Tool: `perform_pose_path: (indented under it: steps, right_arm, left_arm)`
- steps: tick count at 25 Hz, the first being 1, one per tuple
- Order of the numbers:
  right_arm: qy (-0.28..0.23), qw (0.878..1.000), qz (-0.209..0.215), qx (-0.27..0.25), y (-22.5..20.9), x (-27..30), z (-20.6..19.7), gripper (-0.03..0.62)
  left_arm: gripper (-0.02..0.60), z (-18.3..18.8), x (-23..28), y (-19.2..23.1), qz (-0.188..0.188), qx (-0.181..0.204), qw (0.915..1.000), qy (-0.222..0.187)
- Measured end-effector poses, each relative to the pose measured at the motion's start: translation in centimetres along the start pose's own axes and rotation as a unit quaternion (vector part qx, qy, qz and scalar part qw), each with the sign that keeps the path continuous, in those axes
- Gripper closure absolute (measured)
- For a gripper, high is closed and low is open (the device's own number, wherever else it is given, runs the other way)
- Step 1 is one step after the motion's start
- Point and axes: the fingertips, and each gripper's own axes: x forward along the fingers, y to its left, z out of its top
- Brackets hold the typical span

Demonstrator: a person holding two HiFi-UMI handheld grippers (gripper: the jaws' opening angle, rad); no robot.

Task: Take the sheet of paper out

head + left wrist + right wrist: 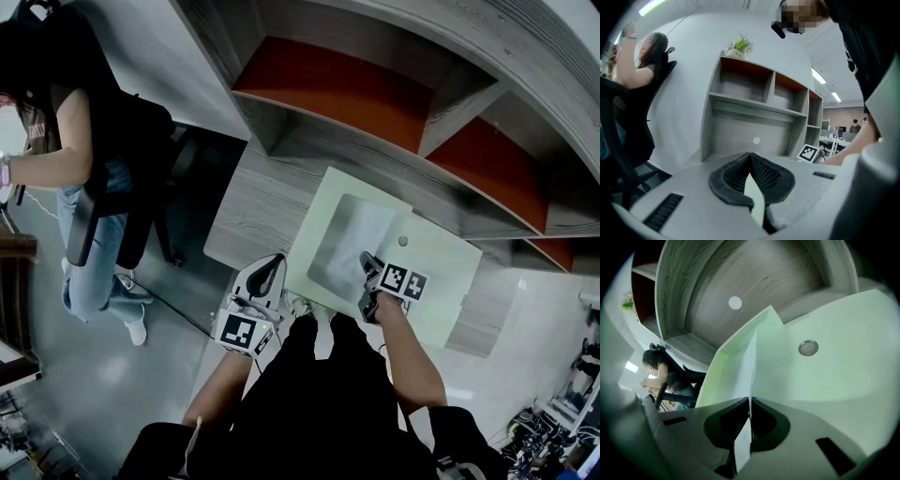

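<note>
The right gripper (750,401) is clamped on the paper's (746,366) near edge. The sheet lies inside the green folder (441,272) at frame centre. The left gripper (751,157) pinches the folder's lower-left edge, on the desk (253,206).

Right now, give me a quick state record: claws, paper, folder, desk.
right claw: shut on sheet of paper, near edge
left claw: shut on pale green material, apparently the folder edge
sheet of paper: white, rest lies in folder
folder: pale green, snap button, on desk
desk: grey wood, shelf unit behind
</note>
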Motion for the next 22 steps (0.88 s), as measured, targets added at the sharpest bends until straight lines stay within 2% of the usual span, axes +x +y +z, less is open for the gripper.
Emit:
perform_pose_path:
  steps: [5,12,17,22]
  right_arm:
    - [-0.029,0.999,-0.016,-0.032,-0.4,-2.1,0.5,0.569]
    - [-0.072,0.993,-0.063,-0.067,-1.7,-5.4,1.2,0.569]
    - [-0.099,0.983,-0.109,-0.106,-2.8,-8.2,1.4,0.569]
    - [-0.132,0.968,-0.153,-0.148,-3.2,-11.4,1.7,0.569]
  left_arm:
    - [0.575,0.2,-1.0,-0.2,-0.007,0.001,1.0000,-0.002]
    - [0.575,0.4,-1.4,-1.5,-0.046,0.018,0.9986,-0.020]
    - [0.575,1.0,-1.0,-2.8,-0.075,0.030,0.9961,-0.035]
    - [0.575,1.1,-1.2,-4.1,-0.090,0.036,0.9945,-0.040]
